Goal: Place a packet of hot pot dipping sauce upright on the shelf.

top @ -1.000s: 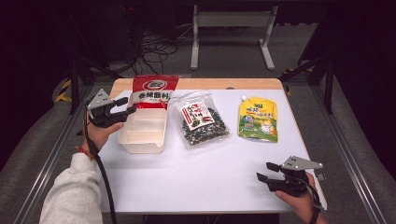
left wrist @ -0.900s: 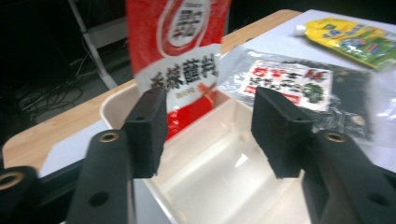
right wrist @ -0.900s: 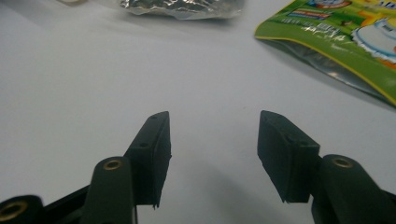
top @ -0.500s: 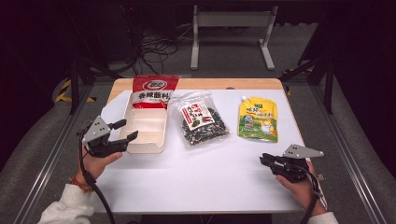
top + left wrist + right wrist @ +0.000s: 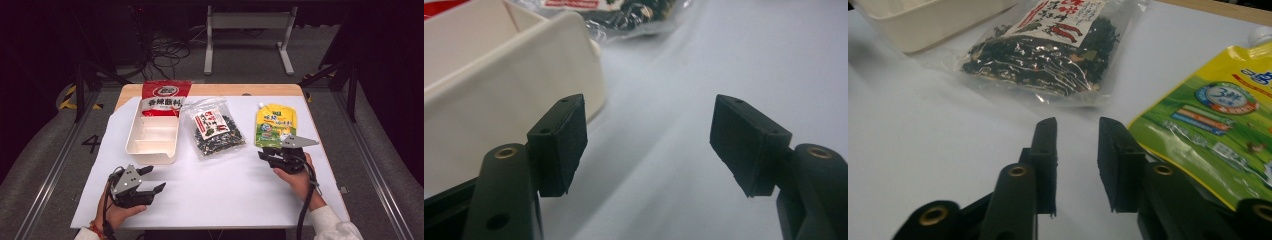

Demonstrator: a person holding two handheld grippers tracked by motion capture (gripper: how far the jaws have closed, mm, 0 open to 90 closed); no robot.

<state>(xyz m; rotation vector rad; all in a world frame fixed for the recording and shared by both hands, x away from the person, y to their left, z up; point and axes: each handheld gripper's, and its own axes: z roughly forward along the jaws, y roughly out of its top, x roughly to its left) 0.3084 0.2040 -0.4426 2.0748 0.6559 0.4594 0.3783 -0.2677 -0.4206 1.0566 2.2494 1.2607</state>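
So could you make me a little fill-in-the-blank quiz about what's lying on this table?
1. The white tray has a ____ packet leaning at its far end.
2. The right gripper is closest to the ____ spouted pouch.
3. The clear bag of dark dried food lies between the tray and the ____.
4. The left gripper has its jaws ____.

Missing words: red; yellow; pouch; open

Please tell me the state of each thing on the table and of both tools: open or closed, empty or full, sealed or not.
White plastic divided tray: upright, its visible compartments empty.
Red printed packet: looks unopened, lying flat beyond the tray.
Clear bag of dark dried food: lying flat, full, appears sealed.
Yellow-green spouted pouch: lying flat, white cap on.
Left tool: open wide, holding nothing.
Right tool: narrowly open, holding nothing, beside the pouch's near edge.
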